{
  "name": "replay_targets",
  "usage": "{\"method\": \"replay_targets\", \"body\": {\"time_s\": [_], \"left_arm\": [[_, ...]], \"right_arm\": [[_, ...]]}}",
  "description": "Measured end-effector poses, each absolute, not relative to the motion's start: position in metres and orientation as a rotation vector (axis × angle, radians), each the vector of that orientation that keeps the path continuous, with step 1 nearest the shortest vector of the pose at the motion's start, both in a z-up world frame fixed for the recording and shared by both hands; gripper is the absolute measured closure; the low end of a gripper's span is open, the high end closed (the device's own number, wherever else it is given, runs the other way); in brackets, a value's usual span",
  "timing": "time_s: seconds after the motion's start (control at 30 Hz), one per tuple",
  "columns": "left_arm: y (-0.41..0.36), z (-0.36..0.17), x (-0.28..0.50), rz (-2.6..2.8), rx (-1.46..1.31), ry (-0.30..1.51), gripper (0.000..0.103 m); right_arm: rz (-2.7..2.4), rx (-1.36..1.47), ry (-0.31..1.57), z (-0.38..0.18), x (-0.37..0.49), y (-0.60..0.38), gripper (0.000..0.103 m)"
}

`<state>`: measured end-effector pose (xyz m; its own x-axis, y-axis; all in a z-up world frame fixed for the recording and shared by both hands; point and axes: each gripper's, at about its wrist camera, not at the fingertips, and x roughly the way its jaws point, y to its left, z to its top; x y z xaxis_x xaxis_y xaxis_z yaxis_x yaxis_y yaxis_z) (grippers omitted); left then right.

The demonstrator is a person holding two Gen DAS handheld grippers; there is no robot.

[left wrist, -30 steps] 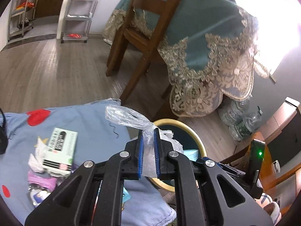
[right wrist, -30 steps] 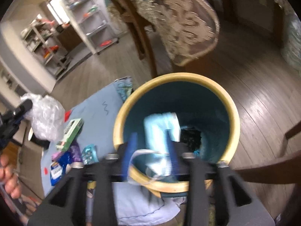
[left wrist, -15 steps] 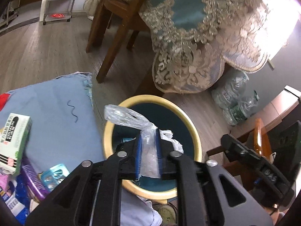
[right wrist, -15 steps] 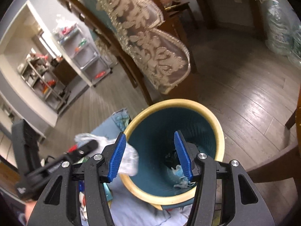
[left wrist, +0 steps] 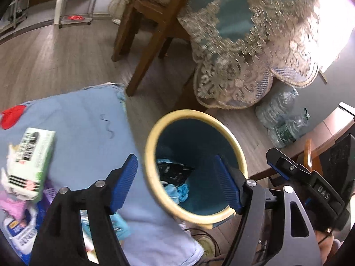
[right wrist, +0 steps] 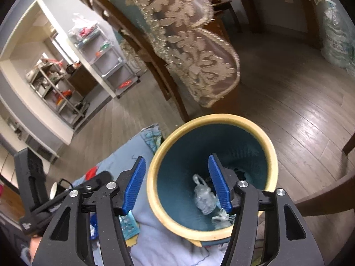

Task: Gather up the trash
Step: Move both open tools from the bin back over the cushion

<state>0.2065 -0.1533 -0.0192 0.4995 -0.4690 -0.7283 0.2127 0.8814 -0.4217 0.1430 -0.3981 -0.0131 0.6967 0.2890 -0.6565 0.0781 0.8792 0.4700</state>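
Left gripper [left wrist: 175, 182]: jaws spread wide, holding nothing, hovering over the near rim of the bin [left wrist: 150, 155].
Right gripper [right wrist: 176, 185]: jaws spread wide and empty, also above the bin.
Plastic bag [right wrist: 204, 196]: crumpled clear bag lying inside the bin, on the teal floor beside other scraps.
Bin: teal inside, cream rim, standing on the wood floor just beside the blue cloth [left wrist: 88, 133].
Remaining trash: a green and white box [left wrist: 33, 155] and wrappers lie on the cloth, left of the bin.
Change: half a second ago the left jaws pinched the bag above the bin; now they are parted and the bag is inside.
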Motion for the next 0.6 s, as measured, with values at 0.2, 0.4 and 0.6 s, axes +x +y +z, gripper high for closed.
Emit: {"method": "replay_targets", "body": {"time_s": [0.2, 0.4, 0.6], "left_arm": [[-0.106, -0.003, 0.192, -0.350, -0.279, 0.931, 0.032], [-0.051, 0.004, 0.176, -0.256, -0.273, 0.906, 0.032], [0.004, -0.008, 0.165, -0.161, -0.306, 0.919, 0.032]], "right_arm": [[0.188, 0.441, 0.820, -0.012, 0.150, -0.366, 0.041], [0.242, 0.391, 0.838, -0.013, 0.154, -0.337, 0.041], [0.284, 0.366, 0.866, -0.015, 0.157, -0.314, 0.041]]}}
